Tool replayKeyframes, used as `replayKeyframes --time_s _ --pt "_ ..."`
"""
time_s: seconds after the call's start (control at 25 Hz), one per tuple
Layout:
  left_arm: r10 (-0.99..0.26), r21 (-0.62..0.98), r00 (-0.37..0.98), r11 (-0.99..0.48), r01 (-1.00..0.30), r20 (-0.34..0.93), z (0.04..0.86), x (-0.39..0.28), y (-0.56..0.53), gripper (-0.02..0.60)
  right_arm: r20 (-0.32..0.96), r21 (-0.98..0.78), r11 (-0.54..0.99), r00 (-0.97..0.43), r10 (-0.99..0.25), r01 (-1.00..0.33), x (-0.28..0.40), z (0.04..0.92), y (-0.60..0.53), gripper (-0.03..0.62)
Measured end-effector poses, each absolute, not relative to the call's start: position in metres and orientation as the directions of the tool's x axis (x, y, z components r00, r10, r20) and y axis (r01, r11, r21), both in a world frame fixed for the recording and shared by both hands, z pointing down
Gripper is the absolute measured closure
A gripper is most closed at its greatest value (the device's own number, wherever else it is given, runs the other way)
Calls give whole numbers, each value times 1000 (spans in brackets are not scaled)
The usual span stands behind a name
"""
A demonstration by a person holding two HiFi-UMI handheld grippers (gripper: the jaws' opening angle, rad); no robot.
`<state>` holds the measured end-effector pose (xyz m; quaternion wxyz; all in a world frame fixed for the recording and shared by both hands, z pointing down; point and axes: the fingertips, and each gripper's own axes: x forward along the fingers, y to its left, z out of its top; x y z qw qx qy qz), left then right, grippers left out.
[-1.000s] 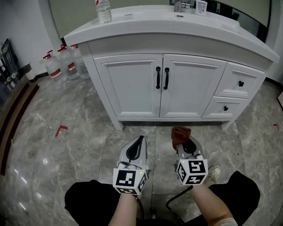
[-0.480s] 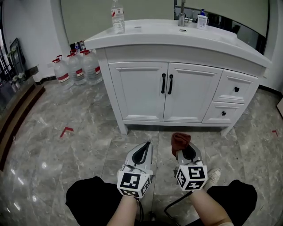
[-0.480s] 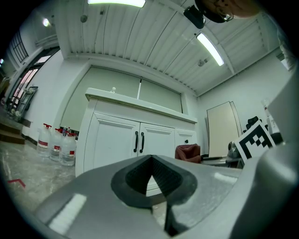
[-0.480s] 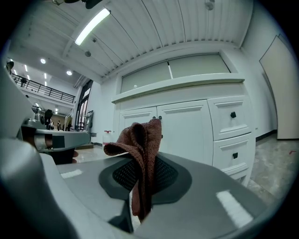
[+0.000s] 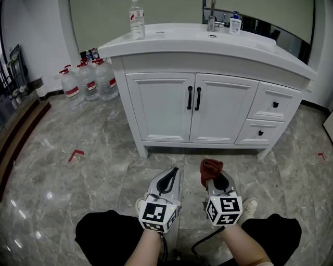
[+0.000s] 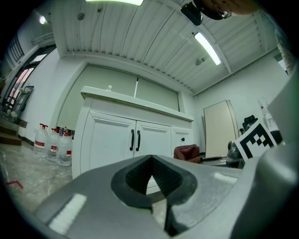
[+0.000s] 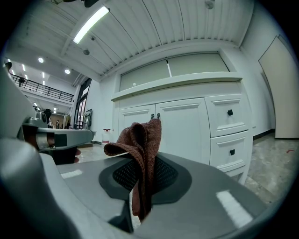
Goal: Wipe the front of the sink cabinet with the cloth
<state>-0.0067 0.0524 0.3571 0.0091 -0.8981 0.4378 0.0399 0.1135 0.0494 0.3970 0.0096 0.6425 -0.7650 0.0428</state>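
The white sink cabinet [image 5: 208, 111] stands ahead with two doors, black handles [image 5: 193, 98] and two drawers at its right; it also fills the left gripper view [image 6: 121, 140] and the right gripper view [image 7: 187, 126]. My right gripper [image 5: 212, 169] is shut on a reddish-brown cloth [image 5: 210, 167], which sticks up from the jaws [image 7: 140, 154]. The left gripper [image 5: 170, 171] is shut and holds nothing; its tips meet [image 6: 152, 161]. Both grippers hover low over the floor, well short of the cabinet front.
Several large water jugs [image 5: 86, 80] stand on the floor left of the cabinet. A water bottle [image 5: 137, 13], a faucet [image 5: 212, 18] and a small bottle [image 5: 236, 23] sit on the counter. The floor is grey marble tile with red tape marks [image 5: 75, 154]. My legs and a shoe [image 5: 251, 207] are below.
The view has tilted up and back a little, so the cabinet sits higher and the jugs show more fully. Both grippers keep their pose, with the cloth still clamped.
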Motion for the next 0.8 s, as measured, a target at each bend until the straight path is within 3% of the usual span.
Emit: replayKeyframes --time_s 0.8 --pt "-782 -5 620 -621 -784 -57 366 0 55 581 81 -66 150 -155 -985 -987 125 408 50 514"
